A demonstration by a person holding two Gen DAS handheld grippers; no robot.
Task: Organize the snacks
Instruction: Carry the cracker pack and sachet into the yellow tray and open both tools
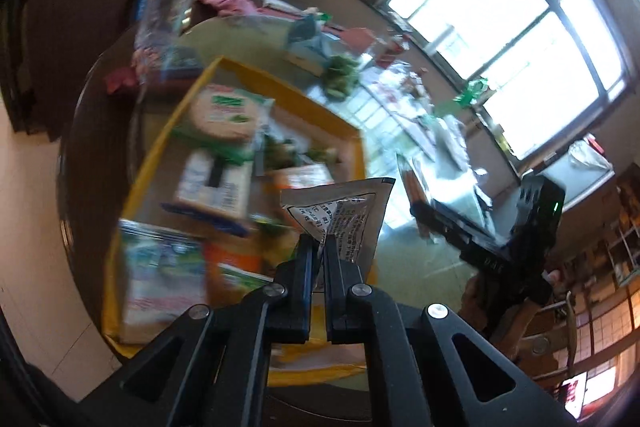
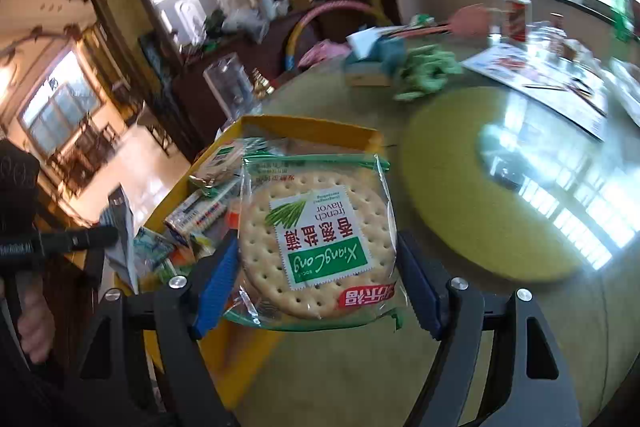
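Note:
My left gripper (image 1: 316, 247) is shut on the corner of a silver printed sachet (image 1: 344, 211), held up over the yellow box (image 1: 280, 79). The box holds several snack packets, blurred by motion. My right gripper (image 2: 316, 247) has its blue pads (image 2: 218, 287) pressed on both sides of a round cracker packet (image 2: 316, 239) with a green label. It is lifted above the near end of the yellow box (image 2: 312, 131). In the left wrist view the right gripper (image 1: 432, 215) shows at the right. In the right wrist view the left gripper's finger (image 2: 80, 239) and the sachet (image 2: 120, 231) show at the left.
The box sits on a round table with a yellow-green turntable (image 2: 480, 219). Farther back lie a green bundle (image 2: 428, 71), a small blue box (image 2: 372, 63), papers (image 2: 540, 79) and a clear container (image 2: 232, 87). A hand (image 2: 36, 327) holds the left tool.

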